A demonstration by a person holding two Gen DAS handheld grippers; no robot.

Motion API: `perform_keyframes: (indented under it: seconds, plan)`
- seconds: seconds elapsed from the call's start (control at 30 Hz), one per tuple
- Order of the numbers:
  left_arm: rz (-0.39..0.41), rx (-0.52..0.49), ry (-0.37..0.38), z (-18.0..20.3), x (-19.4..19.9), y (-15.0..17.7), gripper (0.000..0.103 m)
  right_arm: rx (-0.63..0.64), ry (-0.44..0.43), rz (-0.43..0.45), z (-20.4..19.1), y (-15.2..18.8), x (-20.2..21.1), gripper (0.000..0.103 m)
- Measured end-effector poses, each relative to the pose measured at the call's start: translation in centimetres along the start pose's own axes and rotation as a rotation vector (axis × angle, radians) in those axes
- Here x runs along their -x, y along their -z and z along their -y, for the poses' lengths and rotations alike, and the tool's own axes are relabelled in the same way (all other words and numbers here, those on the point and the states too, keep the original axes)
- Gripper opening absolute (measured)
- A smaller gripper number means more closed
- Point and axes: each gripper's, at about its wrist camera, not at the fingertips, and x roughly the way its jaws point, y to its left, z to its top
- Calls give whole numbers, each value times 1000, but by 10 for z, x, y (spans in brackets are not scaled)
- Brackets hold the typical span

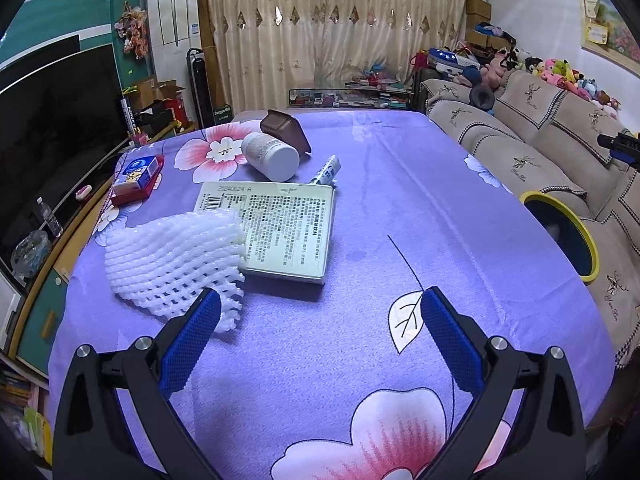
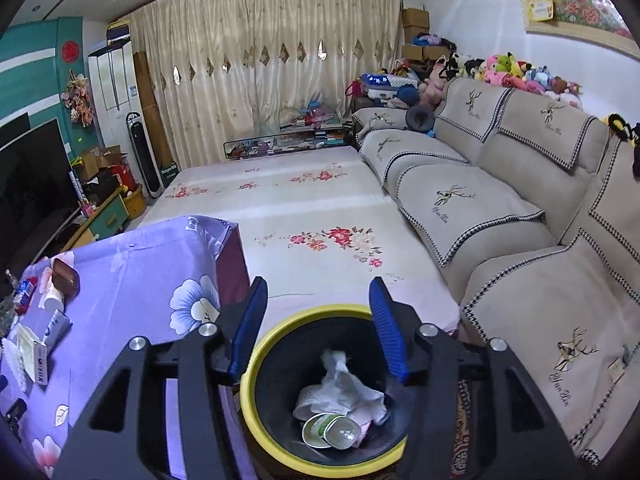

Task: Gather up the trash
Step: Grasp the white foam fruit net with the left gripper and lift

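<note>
the right gripper hangs over the yellow-rimmed bin, its jaws parted with nothing between them; crumpled tissue and a foil cup lid lie at the bottom of the bin. the left gripper is spread wide and empty above the purple cloth, its left finger just over the edge of the white foam net.

the remaining trash sits on the table: the net overlapping a flat printed box, then a white bottle on its side, a small tube, a brown case and a red and blue pack.

the likely trouble lies with the net. it is soft and springy, so a shallow pinch at its rim may slip free on the lift, or drag the box along since the two overlap. the bottle could roll if nudged. the bin stands off the table's edge, so a loose hold on the carry across might drop the piece on the floor.
</note>
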Motion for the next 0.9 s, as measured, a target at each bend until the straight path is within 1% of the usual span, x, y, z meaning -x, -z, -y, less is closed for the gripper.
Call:
perform_keyframes:
  seconds: [0.17, 0.27, 0.47, 0.6, 0.8, 0.9]
  plan:
    - [-9, 18, -8, -10, 1, 4, 98, -5, -17, -1, -4, 4, 2, 51]
    - [-21, 45, -18, -22, 2, 7, 98, 4, -35, -6, -10, 10, 1, 52]
    - [-43, 101, -87, -57, 1, 11, 98, 33, -76, -41, -30, 19, -11, 53]
    - [-55, 133, -98, -74, -4, 11, 98, 50, -100, -61, -46, 25, -17, 53]
    - [-85, 74, -120, -70, -24, 3, 98, 71, -127, -77, -64, 33, -20, 53]
    - [-114, 50, -163, -64, -40, -1, 98, 74, -134, -82, -67, 32, -21, 53]
